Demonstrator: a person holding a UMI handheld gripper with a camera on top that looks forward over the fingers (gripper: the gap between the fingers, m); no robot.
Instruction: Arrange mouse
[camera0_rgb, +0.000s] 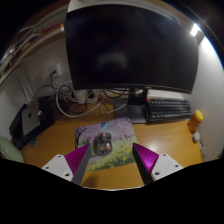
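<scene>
A small grey mouse (103, 146) lies on a printed mouse mat (110, 150) in the middle of the wooden desk (165, 135). My gripper (111, 160) hovers over the mat's near part with its magenta pads (76, 157) wide apart. The mouse lies just ahead of the fingertips, nearer the left finger, and touches neither pad. Nothing is held between the fingers.
A large dark monitor (130, 45) stands at the back of the desk. A black keyboard (168, 108) lies to the right beneath it. An orange bottle (196, 122) stands at the desk's right end. Cables and a dark box (27, 120) occupy the left side.
</scene>
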